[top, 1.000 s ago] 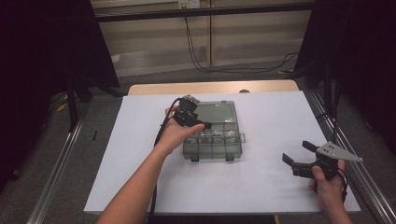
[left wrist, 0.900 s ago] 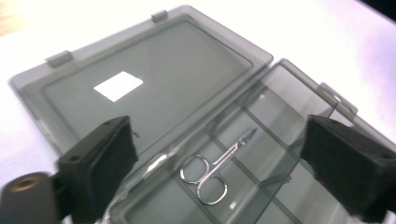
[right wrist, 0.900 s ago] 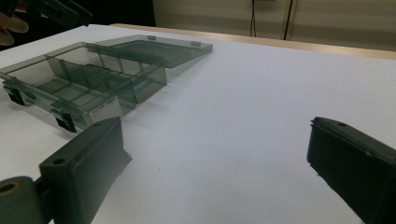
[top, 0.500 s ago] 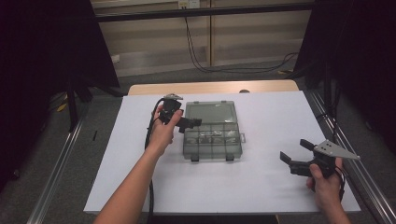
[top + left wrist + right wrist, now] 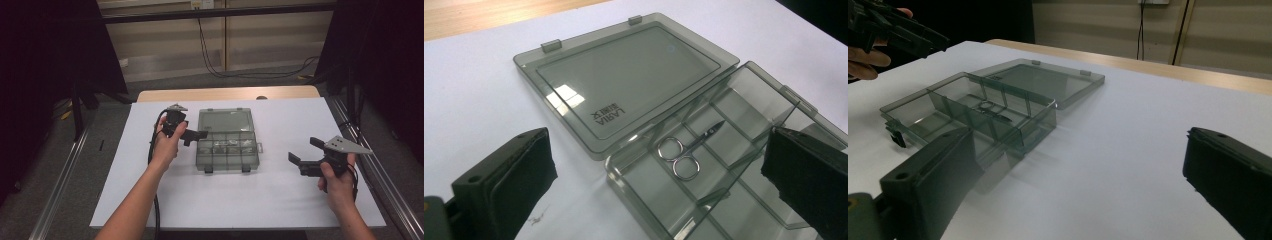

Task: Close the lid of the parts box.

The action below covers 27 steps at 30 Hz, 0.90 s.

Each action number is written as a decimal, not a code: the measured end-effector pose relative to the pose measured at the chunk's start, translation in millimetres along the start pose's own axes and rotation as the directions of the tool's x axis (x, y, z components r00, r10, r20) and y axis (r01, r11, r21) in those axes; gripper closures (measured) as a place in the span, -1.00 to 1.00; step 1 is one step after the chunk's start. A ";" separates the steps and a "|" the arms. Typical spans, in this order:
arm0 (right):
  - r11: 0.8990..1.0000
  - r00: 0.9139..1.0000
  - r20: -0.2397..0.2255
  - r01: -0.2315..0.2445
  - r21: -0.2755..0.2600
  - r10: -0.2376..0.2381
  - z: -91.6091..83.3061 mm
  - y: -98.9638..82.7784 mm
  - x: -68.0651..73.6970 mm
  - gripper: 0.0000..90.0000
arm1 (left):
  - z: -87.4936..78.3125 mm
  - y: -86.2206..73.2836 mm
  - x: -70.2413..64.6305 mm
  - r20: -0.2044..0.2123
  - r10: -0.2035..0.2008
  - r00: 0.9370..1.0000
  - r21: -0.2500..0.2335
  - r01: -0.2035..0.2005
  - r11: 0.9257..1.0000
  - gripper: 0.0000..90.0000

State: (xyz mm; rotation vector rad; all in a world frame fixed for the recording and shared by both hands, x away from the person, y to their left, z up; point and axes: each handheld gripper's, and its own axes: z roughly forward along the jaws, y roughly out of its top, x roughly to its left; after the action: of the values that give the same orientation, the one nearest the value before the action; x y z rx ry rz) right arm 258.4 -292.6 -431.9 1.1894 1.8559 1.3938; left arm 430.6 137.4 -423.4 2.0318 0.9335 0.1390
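Nearest the person, right gripper [image 5: 302, 157] raised over bare white table cover [image 5: 250, 200], jaws spread wide, nothing between them. Mid-table, smoky transparent plastic compartment box [image 5: 226, 152] lying open, hinged lid [image 5: 224, 120] folded flat on the cover behind its tray. Small silver scissors [image 5: 688, 150] lying in one middle compartment, tips toward the far wall. Left gripper [image 5: 192, 135] held at the box's left edge, jaws just opened to full width, empty. Farther back, light wooden table edge [image 5: 227, 93].
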 end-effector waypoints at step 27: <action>0.997 0.992 -0.102 -0.072 0.016 0.073 86.2 48.8 3.2 -1.00 | 10.1 3.2 18.9 0.004 -0.071 0.997 -0.047 0.071 0.996 -0.99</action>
State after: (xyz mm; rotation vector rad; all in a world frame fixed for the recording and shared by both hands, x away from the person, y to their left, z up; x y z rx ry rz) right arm 343.3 -244.9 -414.2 1.2234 1.9102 1.5115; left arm 450.1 142.1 -431.6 1.9530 0.9903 0.1186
